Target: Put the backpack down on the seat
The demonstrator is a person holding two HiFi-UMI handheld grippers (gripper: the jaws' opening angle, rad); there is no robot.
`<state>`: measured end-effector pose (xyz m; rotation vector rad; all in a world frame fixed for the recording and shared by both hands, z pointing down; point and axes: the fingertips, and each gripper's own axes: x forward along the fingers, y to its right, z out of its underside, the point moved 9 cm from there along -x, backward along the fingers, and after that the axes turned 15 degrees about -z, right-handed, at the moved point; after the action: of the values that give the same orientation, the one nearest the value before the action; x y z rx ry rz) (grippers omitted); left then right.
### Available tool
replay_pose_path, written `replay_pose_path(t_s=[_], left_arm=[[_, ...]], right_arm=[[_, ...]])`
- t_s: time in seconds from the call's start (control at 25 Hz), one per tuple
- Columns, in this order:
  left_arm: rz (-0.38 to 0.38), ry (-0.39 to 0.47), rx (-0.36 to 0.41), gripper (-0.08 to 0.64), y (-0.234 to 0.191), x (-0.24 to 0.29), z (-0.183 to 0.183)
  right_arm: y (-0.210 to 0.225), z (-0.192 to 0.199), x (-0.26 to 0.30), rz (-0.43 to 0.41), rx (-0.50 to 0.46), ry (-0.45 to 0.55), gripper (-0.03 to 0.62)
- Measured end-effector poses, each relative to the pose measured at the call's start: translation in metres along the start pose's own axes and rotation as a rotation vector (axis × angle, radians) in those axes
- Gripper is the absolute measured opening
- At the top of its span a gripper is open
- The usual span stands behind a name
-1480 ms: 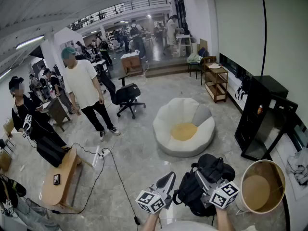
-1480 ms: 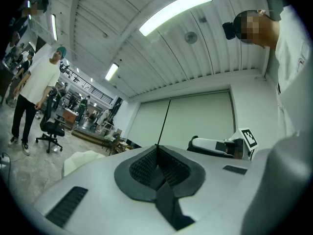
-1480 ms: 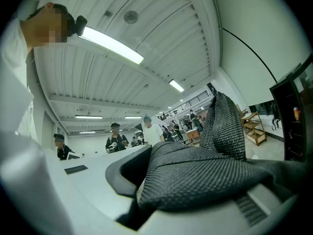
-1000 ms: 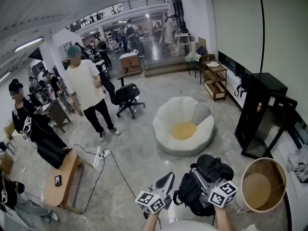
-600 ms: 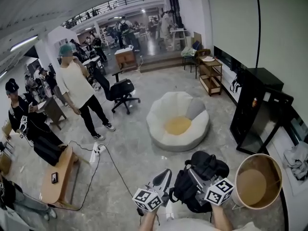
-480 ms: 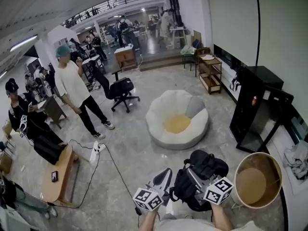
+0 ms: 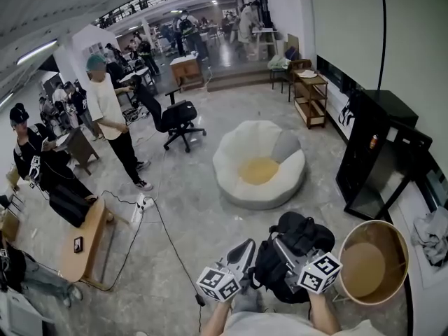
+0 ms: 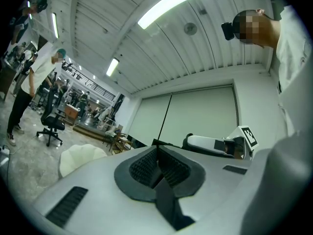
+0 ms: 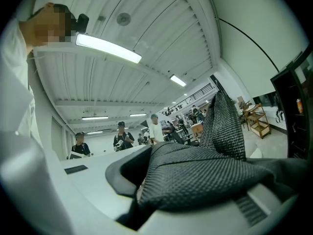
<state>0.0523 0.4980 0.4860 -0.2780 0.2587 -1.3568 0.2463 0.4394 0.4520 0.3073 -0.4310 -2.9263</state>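
1. The white beanbag seat [image 7: 259, 170] sits mid-floor, well apart from us.
2. We hold the black backpack [image 7: 299, 238] above the floor. It's the carry step, we judge; next, approach and lower.
3. Our right claw [image 7: 281, 249] clamps its fabric; our left claw [image 7: 245, 250] is pressed together, empty.

Reaching forward with both forearms [image 7: 211, 318], side by side: left gripper [image 7: 246, 248] pinched shut, empty; right gripper [image 7: 279, 246] clamped on backpack strap [image 9: 205, 173].

The left tool [image 8: 157, 150] has its ribbed jaws pressed together, empty. Low on the left sits a white seat [image 8: 80, 156], probably a beanbag. The right tool [image 8: 217, 144] hovers at right.
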Motion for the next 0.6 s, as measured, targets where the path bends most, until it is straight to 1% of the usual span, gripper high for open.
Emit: replay_pose_path(t_s=[0.2, 0.6], left_arm=[[-0.005, 0.004, 0.003, 0.038, -0.009, 0.009, 0.002], [0.004, 0.024, 0.008, 0.037, -0.038, 0.068, -0.005]], right_arm=[[0.015, 0.001, 0.007, -0.002, -0.005, 0.007, 0.058], [0.068, -0.008, 0.038, -0.012, -0.022, 0.002, 0.058]])
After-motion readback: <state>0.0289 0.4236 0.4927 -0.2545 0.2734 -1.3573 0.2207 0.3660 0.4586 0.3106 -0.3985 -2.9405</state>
